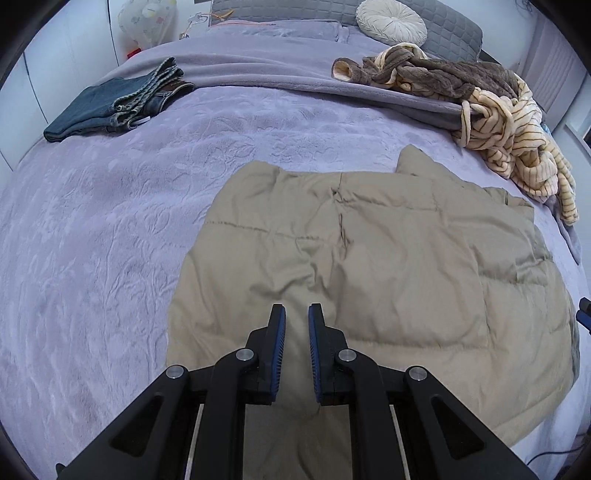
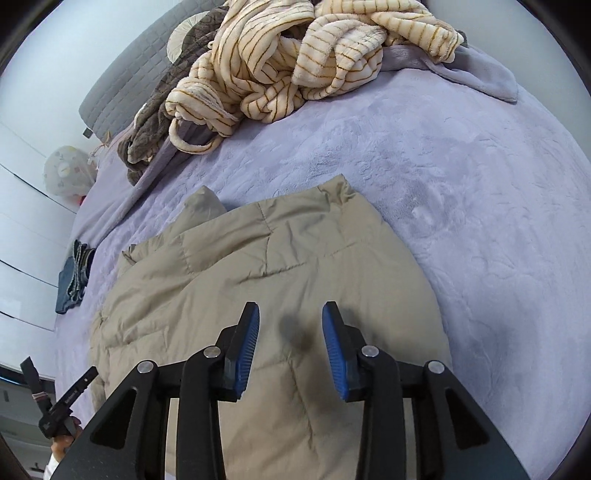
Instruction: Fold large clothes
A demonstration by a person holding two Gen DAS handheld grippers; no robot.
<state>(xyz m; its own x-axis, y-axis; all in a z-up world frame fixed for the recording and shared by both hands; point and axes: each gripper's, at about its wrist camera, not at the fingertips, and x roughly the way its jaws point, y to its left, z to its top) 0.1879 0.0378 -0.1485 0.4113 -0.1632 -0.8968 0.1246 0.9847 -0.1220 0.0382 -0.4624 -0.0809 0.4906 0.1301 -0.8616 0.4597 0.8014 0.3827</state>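
Observation:
A large tan puffer jacket [image 1: 369,258] lies spread flat on the lilac bed cover; it also shows in the right wrist view [image 2: 280,280]. My left gripper [image 1: 297,314] hovers over the jacket's near left part, its blue pads a narrow gap apart, holding nothing. My right gripper [image 2: 290,314] hovers over the jacket's near middle, open wide and empty. Its shadow falls on the fabric between the fingers.
Folded jeans [image 1: 114,107] lie at the bed's far left. A heap of cream striped and brown fleece clothes [image 1: 491,110] lies at the far right, also in the right wrist view [image 2: 295,62]. A round cushion [image 1: 391,20] rests by the grey headboard. The lilac bed cover [image 1: 92,258] surrounds the jacket.

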